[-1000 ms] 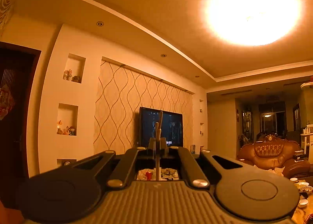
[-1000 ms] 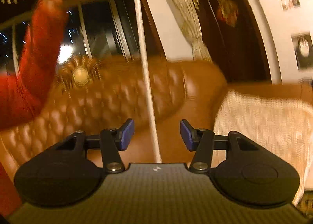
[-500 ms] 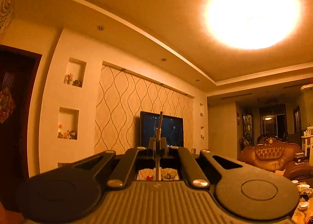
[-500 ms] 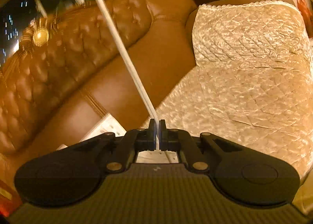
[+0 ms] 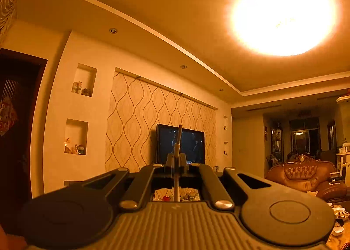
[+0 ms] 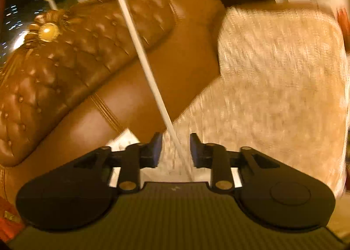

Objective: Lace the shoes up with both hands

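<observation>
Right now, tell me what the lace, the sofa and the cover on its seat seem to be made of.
Lace: flat, matte white, probably woven cotton or polyester; its stiffer tip looks plastic-wrapped.
Sofa: glossy brown, button-tufted with seams, so leather or faux leather; cannot tell which.
Cover: pale fabric with a slight sheen, likely quilted textile; blur hides the weave.

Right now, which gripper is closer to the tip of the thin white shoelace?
Left. The left gripper is shut on the thin white shoelace just below its tip; the right gripper, jaws opening, straddles it lower down.
</observation>
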The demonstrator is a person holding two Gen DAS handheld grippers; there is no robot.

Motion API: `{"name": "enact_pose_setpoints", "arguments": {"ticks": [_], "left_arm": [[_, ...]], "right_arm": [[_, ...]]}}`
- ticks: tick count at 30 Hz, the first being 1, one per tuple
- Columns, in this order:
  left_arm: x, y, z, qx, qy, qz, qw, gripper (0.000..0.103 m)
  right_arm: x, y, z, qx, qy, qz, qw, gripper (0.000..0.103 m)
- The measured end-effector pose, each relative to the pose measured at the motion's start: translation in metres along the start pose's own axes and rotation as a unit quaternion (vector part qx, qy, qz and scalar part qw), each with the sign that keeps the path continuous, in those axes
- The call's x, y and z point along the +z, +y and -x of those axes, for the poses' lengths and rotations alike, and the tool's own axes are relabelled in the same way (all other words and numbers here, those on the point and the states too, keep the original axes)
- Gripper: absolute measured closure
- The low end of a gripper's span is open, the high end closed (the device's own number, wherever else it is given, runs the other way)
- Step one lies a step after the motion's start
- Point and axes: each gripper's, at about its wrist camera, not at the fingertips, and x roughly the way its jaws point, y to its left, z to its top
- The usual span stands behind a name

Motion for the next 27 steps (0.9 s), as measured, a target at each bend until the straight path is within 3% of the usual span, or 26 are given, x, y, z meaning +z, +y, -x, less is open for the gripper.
{"name": "enact_pose_setpoints", "arguments": {"ticks": [2,15,18,24,27], "left_arm": [[0.000,0.003,0.002,0.005,-0.002,0.002,1.0000,0.101],[0.006,0.022,0.011,0.030,-0.007,0.015,0.9994,0.101],[0.008,0.024,0.009,0.034,-0.007,0.013,0.9993,0.101],[0.012,0.032,0.013,0.046,-0.014,0.008,0.9988,0.101],[0.008,0.036,0.010,0.042,-0.007,0.014,0.9990,0.101]], "right_arm": [[0.004,0.005,0.007,-0.003,-0.011,0.027,1.000,0.053],[-0.035,0.002,-0.029,-0.023,0.052,0.015,0.998,0.052],[-0.042,0.001,-0.041,-0.038,0.049,-0.002,0.998,0.099],[-0.043,-0.009,-0.021,-0.032,0.011,-0.059,0.998,0.099],[-0.046,0.001,-0.027,-0.033,0.021,-0.032,0.999,0.099]]}}
